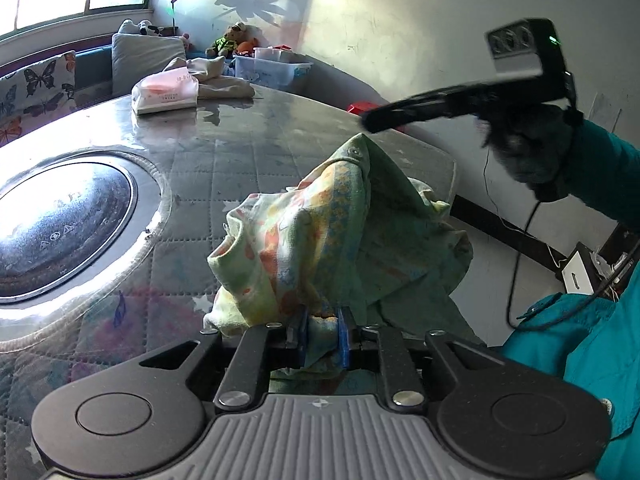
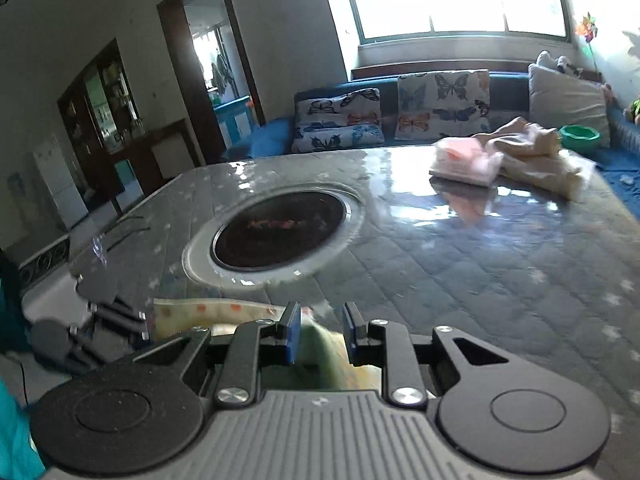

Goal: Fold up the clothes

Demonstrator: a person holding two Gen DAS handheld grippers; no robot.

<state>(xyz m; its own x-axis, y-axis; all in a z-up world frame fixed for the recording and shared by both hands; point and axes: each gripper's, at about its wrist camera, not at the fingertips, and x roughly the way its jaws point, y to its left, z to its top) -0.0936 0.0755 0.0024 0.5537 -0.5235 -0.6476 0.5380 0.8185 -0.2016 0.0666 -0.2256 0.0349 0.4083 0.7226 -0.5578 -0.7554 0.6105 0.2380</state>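
Desk (image 1: 280, 136): a broad top under a glossy quilted grey cover, stretching away ahead of both pairs of jaws.
Round inset (image 2: 280, 232): a dark circular plate with a metal rim sunk in the desk, ahead of the right jaws and to the left of the left jaws.
Garment (image 1: 340, 240): a pale green child's piece printed in orange and blue, bunched and standing up in a peak directly ahead of the left jaws; one edge runs back between the blue pads.
Left gripper (image 1: 323, 336): jaws nearly closed, pinching a fold of the garment.
Right gripper (image 2: 320, 336): jaws slightly apart; green and yellow cloth lies between and below the blue pads, but motion blur hides whether the pads press on it.
Right gripper seen from the left wrist: blurred, raised above and to the right of the garment's peak, held in a dark glove (image 1: 532, 148) with a teal sleeve behind.
Beige cloth (image 2: 536, 152): a crumpled heap at the far edge of the desk, well beyond both jaws.
Tissue pack (image 1: 166, 92): lies touching the beige cloth.
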